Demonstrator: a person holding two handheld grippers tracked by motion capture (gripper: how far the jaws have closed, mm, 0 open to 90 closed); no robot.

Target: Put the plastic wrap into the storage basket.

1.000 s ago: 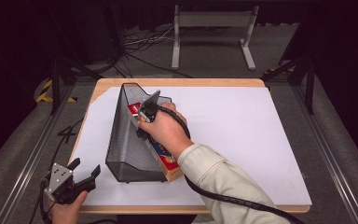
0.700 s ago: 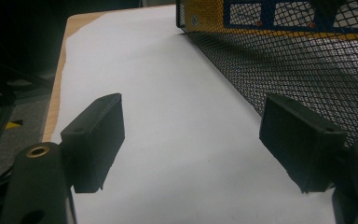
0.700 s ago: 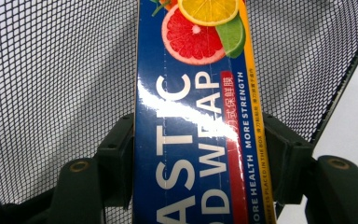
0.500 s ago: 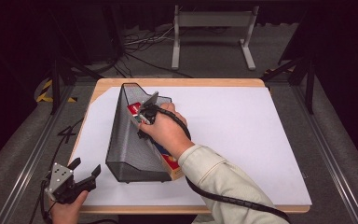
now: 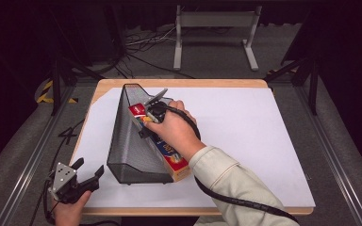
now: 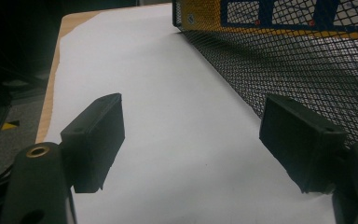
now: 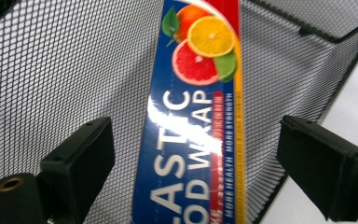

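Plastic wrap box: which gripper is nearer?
Right. The right gripper sits over the plastic wrap box in the mesh holder, jaws open around it. The left gripper hangs off the table's near-left corner, beside the holder.

Occlusions and cropped areas

The plastic wrap box (image 7: pixel 191 116) is cut off at the top and bottom edges of the right gripper view, so its lettering reads only in part. In the high view, the right hand (image 5: pixel 174 132) covers the middle of the box and most of the right gripper (image 5: pixel 152 112); the mesh file holder (image 5: pixel 132 141) screens its lower side.
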